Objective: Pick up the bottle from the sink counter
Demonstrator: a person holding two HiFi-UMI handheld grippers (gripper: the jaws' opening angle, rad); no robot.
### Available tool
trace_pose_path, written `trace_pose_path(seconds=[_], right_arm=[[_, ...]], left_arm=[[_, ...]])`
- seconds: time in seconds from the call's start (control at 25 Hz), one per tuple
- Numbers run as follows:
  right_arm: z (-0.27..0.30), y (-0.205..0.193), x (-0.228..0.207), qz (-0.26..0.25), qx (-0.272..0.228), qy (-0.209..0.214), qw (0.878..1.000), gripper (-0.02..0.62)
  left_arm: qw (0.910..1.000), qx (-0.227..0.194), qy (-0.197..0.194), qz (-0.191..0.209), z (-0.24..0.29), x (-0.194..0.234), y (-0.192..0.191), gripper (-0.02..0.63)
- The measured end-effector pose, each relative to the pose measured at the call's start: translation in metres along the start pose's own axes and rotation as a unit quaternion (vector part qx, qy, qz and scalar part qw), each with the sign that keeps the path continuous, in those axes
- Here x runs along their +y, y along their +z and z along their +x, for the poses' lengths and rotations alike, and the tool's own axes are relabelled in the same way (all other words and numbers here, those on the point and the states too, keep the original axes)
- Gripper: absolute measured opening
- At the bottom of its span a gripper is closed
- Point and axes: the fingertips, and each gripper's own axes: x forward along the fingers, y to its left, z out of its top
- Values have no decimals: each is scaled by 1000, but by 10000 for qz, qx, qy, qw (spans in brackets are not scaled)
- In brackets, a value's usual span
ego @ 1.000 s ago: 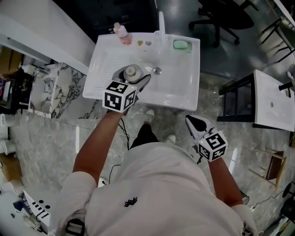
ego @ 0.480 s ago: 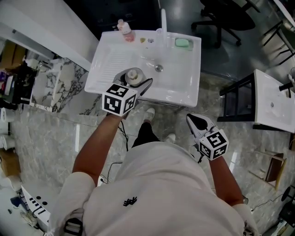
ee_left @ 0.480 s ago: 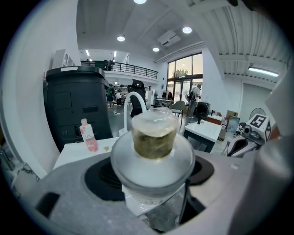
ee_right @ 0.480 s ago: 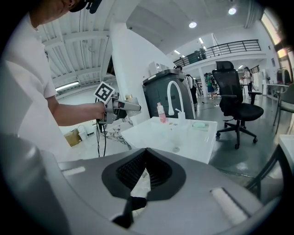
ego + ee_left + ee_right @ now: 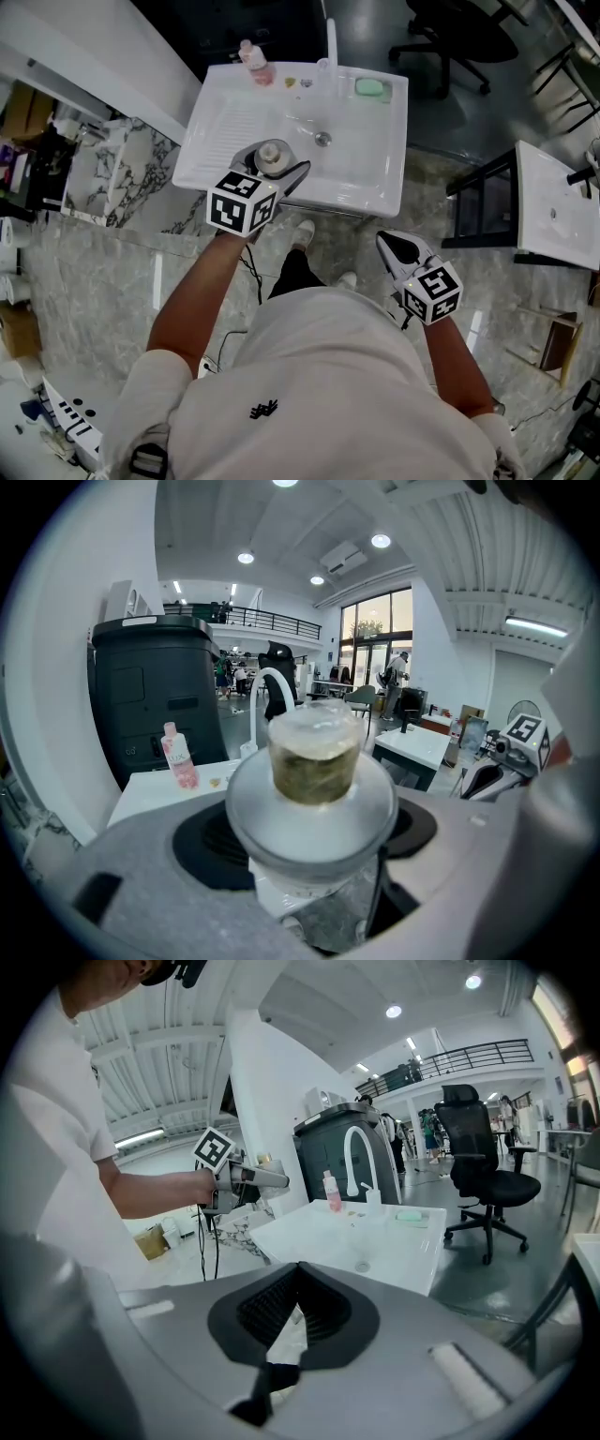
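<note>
A clear bottle (image 5: pixel 272 154) with a pale round cap sits between the jaws of my left gripper (image 5: pixel 273 157), which is shut on it above the front part of the white sink (image 5: pixel 370 178). In the left gripper view the bottle (image 5: pixel 314 761) fills the middle, its cap toward the camera, with the left gripper (image 5: pixel 314 841) closed round its body. My right gripper (image 5: pixel 392 246) hangs beside the person's hip, off the sink, shut and empty. In its own view the right gripper (image 5: pixel 281 1335) has its black pads together.
A pink bottle (image 5: pixel 254 64) stands at the sink's back left corner, a green soap bar (image 5: pixel 372 88) at the back right, a white faucet (image 5: pixel 330 47) between them. The drain (image 5: pixel 322 139) is in the basin. An office chair (image 5: pixel 450 37) and a second white counter (image 5: pixel 558 206) are to the right.
My left gripper has drawn the bottle a little toward the sink's near edge, then held still. The right gripper has stayed where it was.
</note>
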Motion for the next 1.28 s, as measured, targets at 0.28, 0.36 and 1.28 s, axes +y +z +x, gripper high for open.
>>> trace_pose_path(seconds=[0.28, 0.36, 1.28], right_arm=[[2, 1, -1, -28, 6, 36, 10000, 12], [2, 1, -1, -34, 8, 47, 10000, 12], [9, 3, -3, -119, 51, 185, 9997, 12]], left_arm=[[10000, 7, 7, -19, 1, 0, 1, 342], [10000, 9, 6, -22, 2, 0, 1, 342], [10000, 50, 31, -75, 6, 6, 0, 342]])
